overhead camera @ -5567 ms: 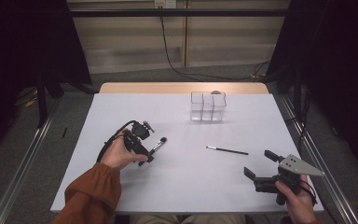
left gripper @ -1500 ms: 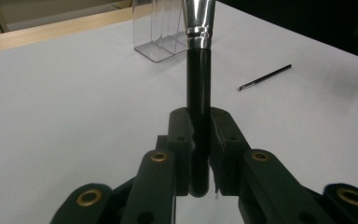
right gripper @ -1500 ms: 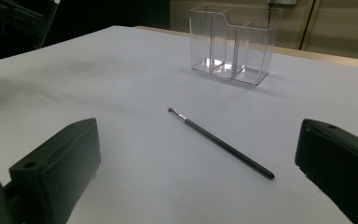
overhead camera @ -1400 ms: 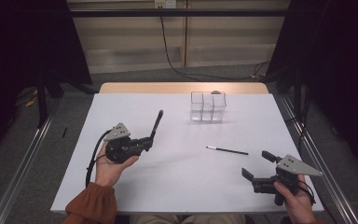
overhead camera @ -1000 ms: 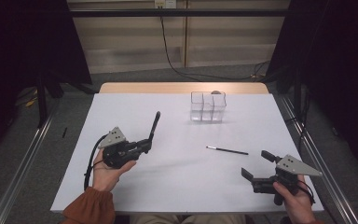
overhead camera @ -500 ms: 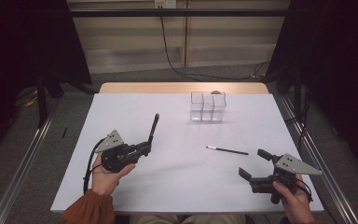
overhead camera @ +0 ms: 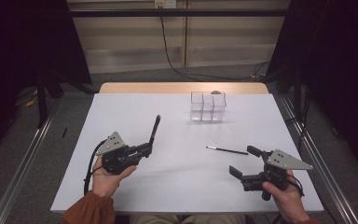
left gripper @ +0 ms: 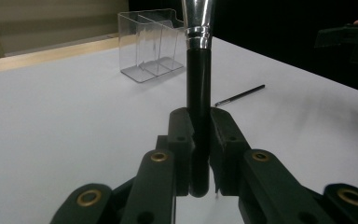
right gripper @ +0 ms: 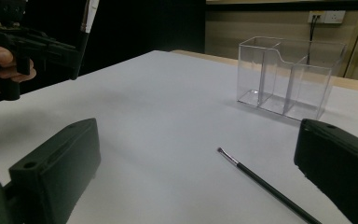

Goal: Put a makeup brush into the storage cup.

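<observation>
Left tongs (overhead camera: 148, 148): clenched on the black handle of my makeup brush (overhead camera: 154, 130), near its butt end; the brush stands up and forward out of them.
Right tongs (overhead camera: 248, 161): released, jaws spread wide, nothing between them.
Thin brush (overhead camera: 227, 150): lies flat on the table (overhead camera: 121, 107) just ahead of my right tongs, apart from them.
Clear organiser (overhead camera: 208, 106): stands upright, well beyond both tongs, three compartments.
Handling, makeup brush: I judge it light and stiff, with a smooth handle likely to slip or swing; grip on the handle, never the bristles.
Handling, thin brush: I judge it very light and prone to roll; best pinched at mid-shaft.
</observation>
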Demonstrator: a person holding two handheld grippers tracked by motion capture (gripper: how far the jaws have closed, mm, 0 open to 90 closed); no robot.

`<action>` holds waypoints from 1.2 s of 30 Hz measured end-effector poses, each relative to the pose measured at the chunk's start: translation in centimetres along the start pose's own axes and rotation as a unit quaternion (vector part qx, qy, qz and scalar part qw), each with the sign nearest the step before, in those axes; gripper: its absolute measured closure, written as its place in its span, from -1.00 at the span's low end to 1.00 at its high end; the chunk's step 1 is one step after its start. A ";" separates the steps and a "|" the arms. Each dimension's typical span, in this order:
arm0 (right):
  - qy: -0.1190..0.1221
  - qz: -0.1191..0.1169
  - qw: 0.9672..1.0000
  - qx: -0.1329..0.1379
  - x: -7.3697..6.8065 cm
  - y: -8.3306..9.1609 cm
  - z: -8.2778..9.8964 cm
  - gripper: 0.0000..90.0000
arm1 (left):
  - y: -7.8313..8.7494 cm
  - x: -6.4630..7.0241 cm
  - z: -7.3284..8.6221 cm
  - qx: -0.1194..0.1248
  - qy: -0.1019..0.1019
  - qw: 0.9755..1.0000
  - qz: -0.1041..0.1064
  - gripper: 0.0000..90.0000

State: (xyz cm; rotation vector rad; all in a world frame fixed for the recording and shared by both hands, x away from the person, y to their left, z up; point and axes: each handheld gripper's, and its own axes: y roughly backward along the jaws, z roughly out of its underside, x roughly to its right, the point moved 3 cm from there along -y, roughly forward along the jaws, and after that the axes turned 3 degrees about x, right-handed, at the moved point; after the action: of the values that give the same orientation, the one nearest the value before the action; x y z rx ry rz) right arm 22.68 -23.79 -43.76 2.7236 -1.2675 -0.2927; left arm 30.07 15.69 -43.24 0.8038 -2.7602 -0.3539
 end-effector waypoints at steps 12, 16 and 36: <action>0.016 -0.040 0.999 0.001 -1.7 -2.7 -1.7 -1.00 | -0.3 0.6 -0.1 -0.002 0.003 1.000 0.013 0.78; 0.015 -0.059 0.998 0.002 -2.4 -4.0 -2.3 -1.00 | -0.5 0.7 -0.1 -0.001 -0.001 1.000 0.012 0.78; 0.021 -0.130 0.991 -0.004 -6.3 -9.7 -4.6 -1.00 | -1.2 1.3 -0.3 -0.001 -0.006 1.000 0.020 0.78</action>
State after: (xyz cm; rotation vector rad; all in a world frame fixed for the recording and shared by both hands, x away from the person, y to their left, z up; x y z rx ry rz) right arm 26.97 -12.66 -40.40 2.8712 -0.8989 -0.2626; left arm 29.65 13.95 -43.11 0.7468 -2.7825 -0.3539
